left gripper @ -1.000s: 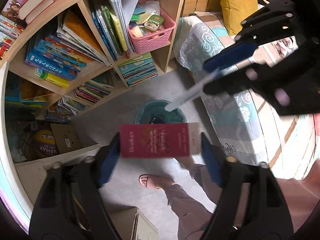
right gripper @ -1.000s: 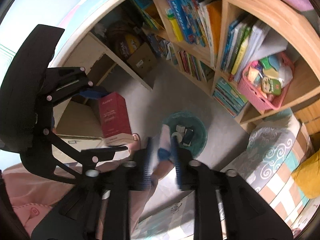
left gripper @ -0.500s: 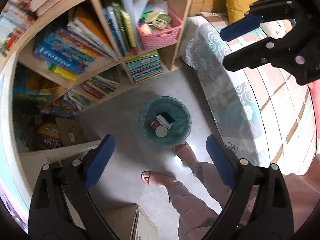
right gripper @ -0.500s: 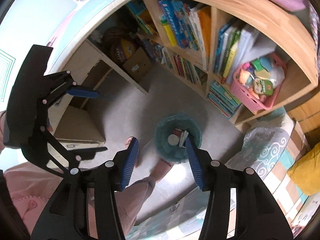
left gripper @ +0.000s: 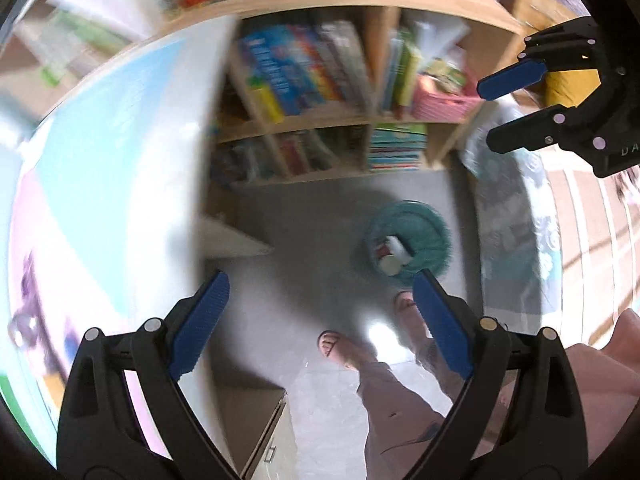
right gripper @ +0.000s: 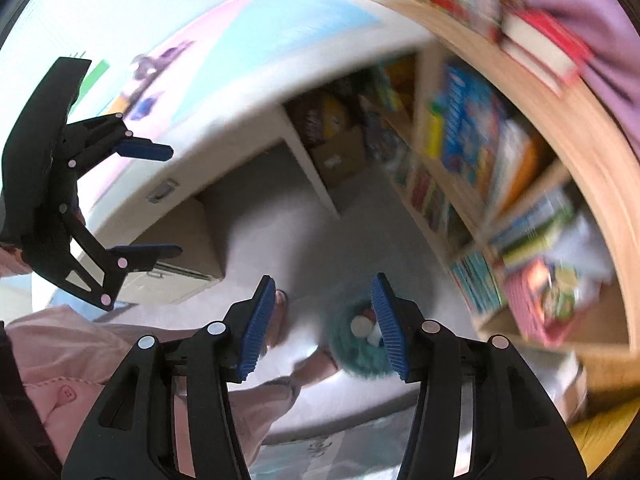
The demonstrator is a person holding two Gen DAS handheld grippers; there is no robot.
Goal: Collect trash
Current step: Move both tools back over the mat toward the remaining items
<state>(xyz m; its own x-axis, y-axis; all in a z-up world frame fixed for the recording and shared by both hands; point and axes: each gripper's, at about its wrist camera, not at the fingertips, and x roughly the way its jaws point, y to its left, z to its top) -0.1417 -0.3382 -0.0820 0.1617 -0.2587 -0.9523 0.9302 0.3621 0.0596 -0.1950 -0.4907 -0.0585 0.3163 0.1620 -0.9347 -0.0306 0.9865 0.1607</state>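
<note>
A teal waste bin [left gripper: 434, 220] stands on the grey floor, blurred, with a white lid [left gripper: 390, 265] and other trash inside. It is far below my left gripper [left gripper: 319, 279], which is open and empty. The bin [right gripper: 346, 354] also shows low in the right wrist view, partly behind a blue pad [right gripper: 386, 320]. My right gripper [right gripper: 323, 280] has its jaws opening with nothing between them. Each gripper shows in the other's view: the right gripper [left gripper: 490, 114] at upper right, the left gripper [right gripper: 174, 200] at far left, open.
A wooden bookshelf [left gripper: 320, 120] full of books, with a pink basket [left gripper: 440, 98], lines the back. A white desk [left gripper: 120, 160] with a pastel top fills the left. A drawer cabinet [left gripper: 272, 440] is below. A patterned bed cover [left gripper: 512, 240] lies right. The person's sandalled feet [left gripper: 336, 346] stand by the bin.
The red box left my left gripper and the white item left my right one; both jaws opened. Both grippers have since swung away from over the bin toward the desk, blurring the views.
</note>
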